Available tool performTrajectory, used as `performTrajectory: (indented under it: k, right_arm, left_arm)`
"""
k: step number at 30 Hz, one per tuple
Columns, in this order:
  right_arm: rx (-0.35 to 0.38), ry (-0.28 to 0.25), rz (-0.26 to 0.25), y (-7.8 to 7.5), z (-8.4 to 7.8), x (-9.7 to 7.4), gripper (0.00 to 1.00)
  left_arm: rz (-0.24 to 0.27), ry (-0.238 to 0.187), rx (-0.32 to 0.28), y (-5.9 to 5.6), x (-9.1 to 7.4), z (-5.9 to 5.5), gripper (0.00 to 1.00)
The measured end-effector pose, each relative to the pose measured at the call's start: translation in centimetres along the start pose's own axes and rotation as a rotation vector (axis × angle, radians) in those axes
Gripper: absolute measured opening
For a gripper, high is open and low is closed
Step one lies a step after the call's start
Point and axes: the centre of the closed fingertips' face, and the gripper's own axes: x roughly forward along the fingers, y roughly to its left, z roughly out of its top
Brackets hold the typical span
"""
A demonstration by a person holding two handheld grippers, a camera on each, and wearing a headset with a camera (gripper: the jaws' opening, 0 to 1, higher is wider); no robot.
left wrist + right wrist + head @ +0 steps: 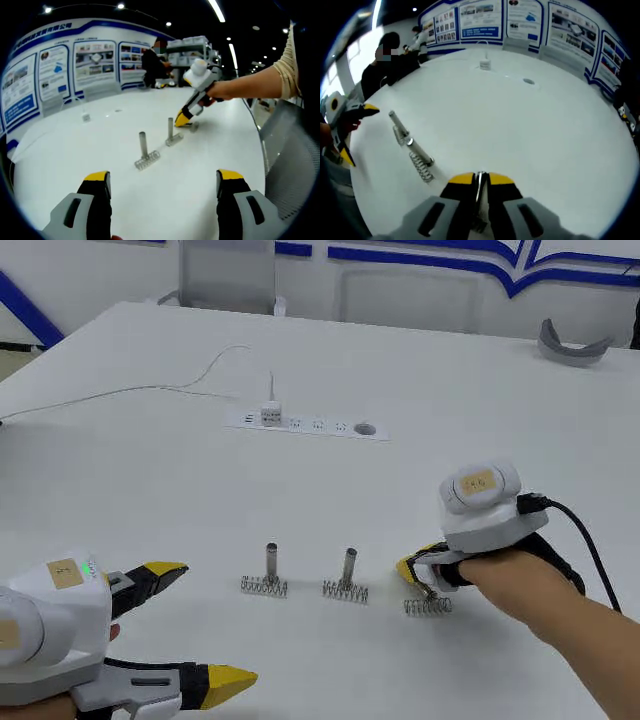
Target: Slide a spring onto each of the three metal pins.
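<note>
Three springs (264, 586) lie flat on the table (150, 470), none threaded yet (my reading). Nearer than the power strip (305, 424), two pins (271, 558) stand upright; the right gripper (415, 575) pinches the third pin (480, 187), and the left gripper (200, 625) gapes wide, empty.

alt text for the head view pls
The right gripper, jaws shut, holds a metal pin by a spring lying on the white table. Left of it two pins stand upright, a spring lying at each base; the left gripper is open.
</note>
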Motion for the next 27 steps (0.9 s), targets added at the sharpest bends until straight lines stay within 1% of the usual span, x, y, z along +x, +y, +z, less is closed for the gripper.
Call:
performTrajectory:
  k: [4,7,9,10,11,15,19,22,23,25,27]
  right_arm:
    - [0.007,0.010,0.002,0.00,-0.08,0.11,0.10]
    - [-0.002,0.020,0.001,-0.02,-0.14,0.11,0.10]
    - [-0.016,0.047,0.000,0.05,-0.57,0.20,0.10]
    - [-0.035,0.031,0.006,0.10,-0.28,0.38,0.10]
    - [-0.024,0.043,0.003,0.09,-0.40,0.38,0.10]
    - [-0.058,0.081,0.000,0.19,-0.38,0.52,0.09]
    - [-0.069,0.107,0.000,0.18,-0.41,0.56,0.09]
    - [-0.061,0.104,0.002,0.10,-0.47,0.53,0.09]
    - [-0.046,0.091,0.001,0.07,-0.48,0.49,0.09]
    - [-0.049,0.067,-0.003,0.03,-0.45,0.43,0.09]
    - [-0.051,0.063,-0.008,0.03,-0.51,0.33,0.09]
  left_arm:
    - [-0.001,0.000,-0.001,-0.02,-0.02,-0.03,0.88]
    - [0.000,0.000,-0.003,0.00,-0.05,-0.06,0.88]
    - [0.000,0.002,-0.003,0.03,-0.07,-0.12,0.88]
    - [0.000,0.001,-0.003,0.03,-0.07,-0.10,0.88]
    - [0.000,0.001,-0.003,0.01,-0.08,-0.09,0.88]
    - [-0.001,0.003,-0.004,-0.01,-0.08,-0.15,0.88]
    - [-0.001,0.005,-0.003,-0.02,-0.10,-0.21,0.88]
    - [0.001,0.006,-0.002,0.01,-0.14,-0.22,0.88]
    - [0.002,0.006,-0.002,0.04,-0.16,-0.20,0.88]
    - [0.003,0.006,-0.001,0.14,-0.19,-0.17,0.88]
    - [0.004,0.005,0.000,0.17,-0.23,-0.06,0.88]
